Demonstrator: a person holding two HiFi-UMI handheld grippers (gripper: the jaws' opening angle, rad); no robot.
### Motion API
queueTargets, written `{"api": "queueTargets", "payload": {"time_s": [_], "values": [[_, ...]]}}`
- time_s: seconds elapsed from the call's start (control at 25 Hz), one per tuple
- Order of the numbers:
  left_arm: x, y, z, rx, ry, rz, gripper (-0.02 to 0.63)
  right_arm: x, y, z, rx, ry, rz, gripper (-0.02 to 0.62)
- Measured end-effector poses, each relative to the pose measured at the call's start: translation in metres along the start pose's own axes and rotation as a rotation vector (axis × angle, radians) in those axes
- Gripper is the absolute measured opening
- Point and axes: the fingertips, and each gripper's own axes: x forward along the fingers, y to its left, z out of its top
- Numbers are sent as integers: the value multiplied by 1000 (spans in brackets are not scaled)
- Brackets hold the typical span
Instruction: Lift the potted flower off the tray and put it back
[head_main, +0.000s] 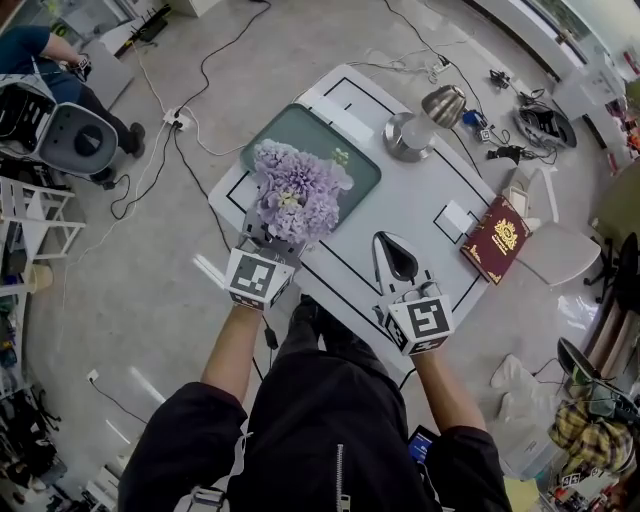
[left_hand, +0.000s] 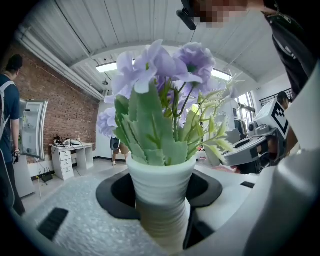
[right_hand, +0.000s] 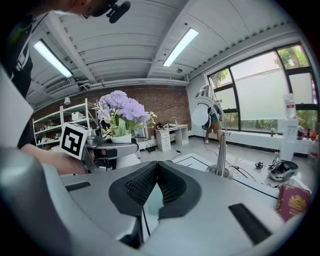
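Note:
The potted flower (head_main: 295, 190), purple blooms in a ribbed white pot (left_hand: 160, 192), sits between the jaws of my left gripper (head_main: 270, 235), which is shut on the pot. In the head view the blooms hang over the near left corner of the dark green tray (head_main: 360, 175) and hide the pot, so I cannot tell whether it touches the tray. My right gripper (head_main: 393, 250) is over the white table, right of the flower, with its jaws shut and nothing between them (right_hand: 156, 167). The right gripper view shows the flower (right_hand: 120, 112) held at its left.
A metal desk lamp (head_main: 420, 125) stands behind the tray. A red booklet (head_main: 495, 240) lies at the table's right edge, near a small white card (head_main: 455, 218). Cables run across the floor. A person (head_main: 40, 60) sits at the far left.

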Motion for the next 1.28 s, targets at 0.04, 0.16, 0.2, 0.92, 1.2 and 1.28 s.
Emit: {"api": "queueTargets", "payload": {"time_s": [0.04,0.16,0.2,0.92,1.2,1.28], "values": [[4,4,-1,3,0,-2,232,2,-2,0,3,3,-4,8],[19,16,-3,17,-6,4,232,8,-7,-1,9,13,-13,8],[23,21,-4,20,-8,11,232,10,-9,-1,12,16,-17,8],[121,74,-40,19,-13,12,232,28,-57,-17,69,80,-101,8],[143,89,-62,11,-6,14,232,33,-65,-29,88,107,-115,8],[146,93,-67,6,-10,23,232,33,-67,-33,90,118,-119,8]]}}
